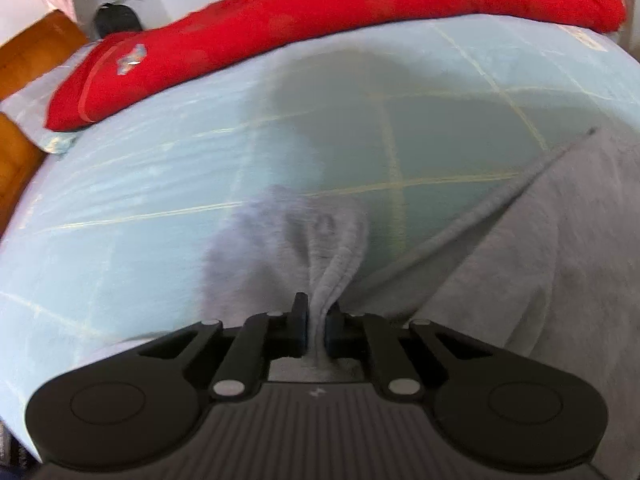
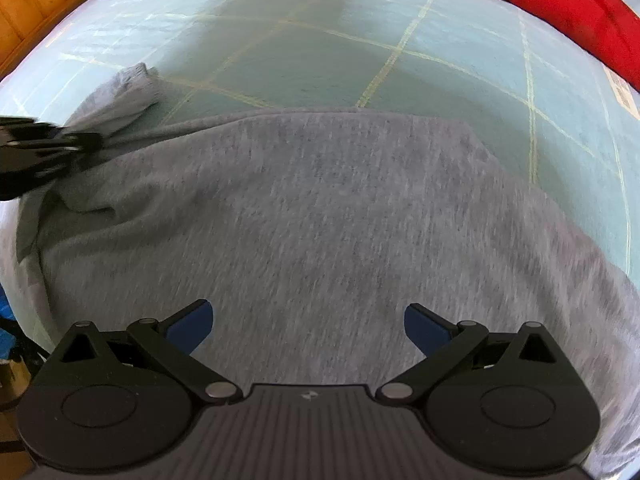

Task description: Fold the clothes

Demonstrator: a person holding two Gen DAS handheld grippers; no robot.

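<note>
Grey marl fabric dominates both views: a grey garment (image 2: 320, 208) lies spread across a bed (image 2: 304, 56) covered in a pale blue sheet crossed by thin yellowish lines. Its far edge runs nearly straight across the sheet in the right wrist view, while the near part fills the foreground beneath the right gripper (image 2: 308, 328).

At the garment's left side, the left gripper (image 1: 317, 326) has its fingers (image 1: 299, 322) clenched on a bunched fold of the cloth, which rises between the dark pads in narrow pleats. Beyond the pinch, a loose lobe of the same grey cloth rests on the sheet, and a taut edge of fabric runs diagonally away toward the upper right in the left wrist view. From the right wrist camera, the left gripper (image 2: 44, 152) appears as a blurred black shape at the frame's left edge, touching the garment's gathered corner.

The right gripper hangs above the middle of the garment with its blue-padded fingers (image 2: 192, 326) spread wide and nothing between them.

Along the far side of the bed lies a red blanket (image 1: 320, 20), folded thick, one end resting on a pale pillow (image 1: 36, 114). A brown headboard (image 1: 32, 56) stands at the left. Motion blur softens much of the cloth's texture.
</note>
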